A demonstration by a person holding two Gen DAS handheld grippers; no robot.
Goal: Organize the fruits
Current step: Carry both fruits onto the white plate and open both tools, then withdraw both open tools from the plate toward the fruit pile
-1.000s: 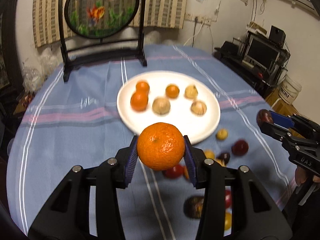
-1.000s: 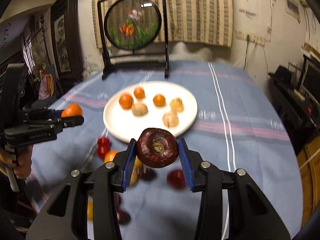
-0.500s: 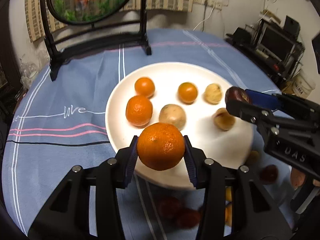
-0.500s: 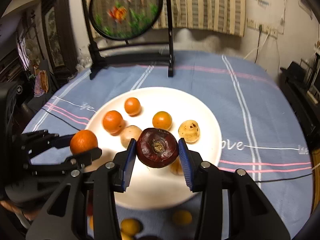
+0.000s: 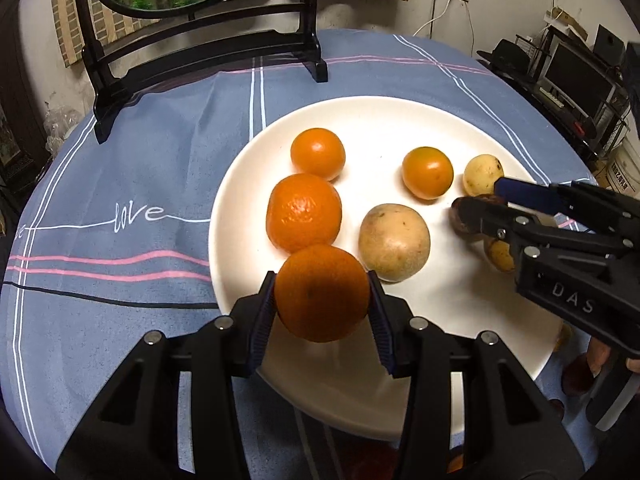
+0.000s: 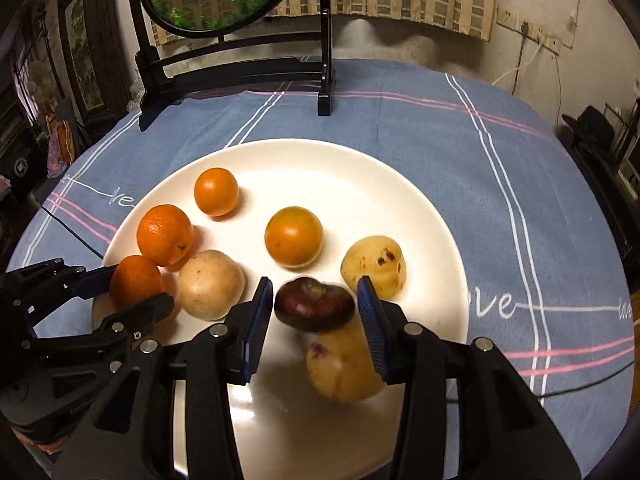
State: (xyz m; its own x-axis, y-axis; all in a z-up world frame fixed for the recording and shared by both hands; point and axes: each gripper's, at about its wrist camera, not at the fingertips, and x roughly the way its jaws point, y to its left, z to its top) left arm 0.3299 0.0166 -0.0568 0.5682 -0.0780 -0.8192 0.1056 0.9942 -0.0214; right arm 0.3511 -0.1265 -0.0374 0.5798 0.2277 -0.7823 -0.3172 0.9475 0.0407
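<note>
A white plate [image 5: 380, 128] [image 6: 320, 168] on the blue cloth holds three oranges and three yellowish fruits. My left gripper [image 5: 321, 280] is shut on an orange mandarin [image 5: 322, 304], low over the plate's near left rim, just in front of the largest orange [image 5: 303, 212]. My right gripper [image 6: 314, 282] hangs low over the plate's near side and its jaws are opening. A dark purple fruit [image 6: 314, 307] sits between the pads, tipped over and slightly blurred, with a thin gap at the right pad. Under it lies a yellowish fruit [image 6: 344, 364]. In the left wrist view, the right gripper [image 5: 478, 200] comes in from the right.
A black stand with a round embroidered screen [image 5: 200, 52] [image 6: 240, 76] stands at the back of the table. Dark loose fruits [image 5: 576, 376] lie on the cloth off the plate's near right rim. Shelves with monitors [image 5: 576, 76] stand beyond the table's right edge.
Both grippers have come forward and down, from short of the plate to low over it. The dark fruit has rolled over between the right pads. The mandarin sits unchanged in the left.
</note>
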